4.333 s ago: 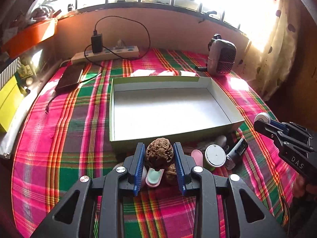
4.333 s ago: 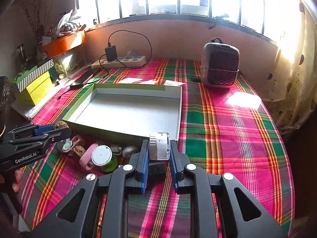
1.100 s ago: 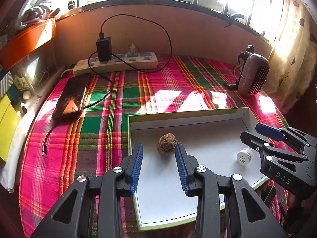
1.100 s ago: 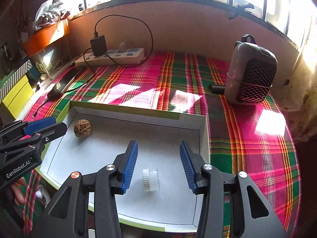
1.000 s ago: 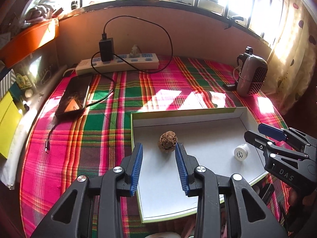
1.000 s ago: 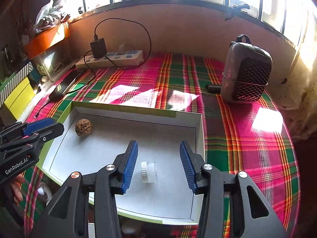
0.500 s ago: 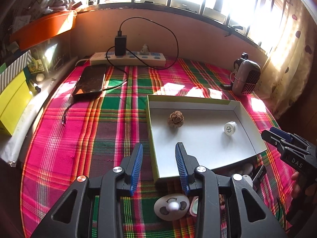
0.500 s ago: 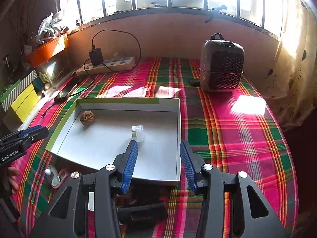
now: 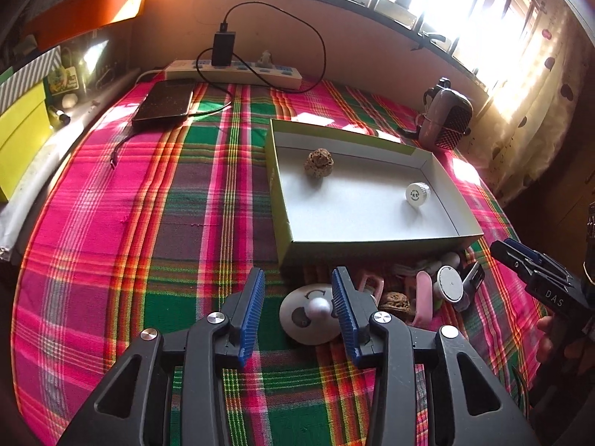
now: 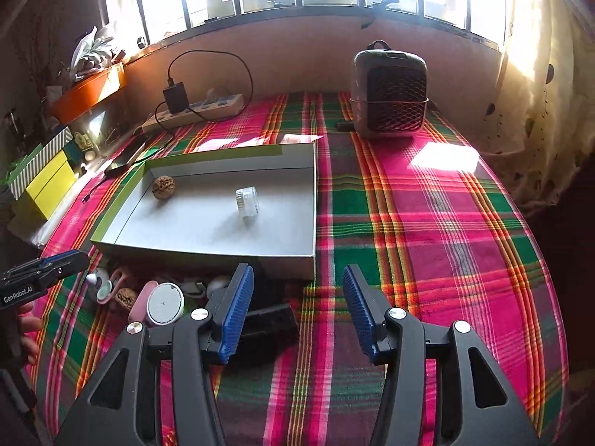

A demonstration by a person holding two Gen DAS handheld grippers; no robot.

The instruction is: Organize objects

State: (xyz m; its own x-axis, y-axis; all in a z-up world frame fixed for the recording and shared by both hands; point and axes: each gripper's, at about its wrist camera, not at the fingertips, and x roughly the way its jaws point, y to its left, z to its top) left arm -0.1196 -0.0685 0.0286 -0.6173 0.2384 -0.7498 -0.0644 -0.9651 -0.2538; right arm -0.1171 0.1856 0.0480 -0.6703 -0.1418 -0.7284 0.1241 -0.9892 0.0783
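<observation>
Near the front wall of the shallow box, over the plaid cloth: looks like the gap between one drop-off and the next pick. Left gripper spread wide, gripping nothing, poised above a white round gadget with a small knob on top, which lies partly behind the right pad. Right gripper likewise wide open and empty, hanging just right of a black block on the cloth. Inside the box already: a walnut towards the far left corner and a small white jar on its side, further right, well apart from each other. Left to sort, judging by the heap crowded against the near wall: a second walnut, a pink clip, a round white disc, plus small bits too tangled to name. Roughly an early stage, then, with most of the pile outside. For the next move, probably: shift the left gripper slightly right and lower it to straddle the gadget across its body, not its knob, then close firmly; swing the right gripper left over the black block and square the pads to its long sides. Watch for neighbours touching in the heap, likely to be dragged along. Far side, power strip, phone and heater: not part of the job, by the look of it.
</observation>
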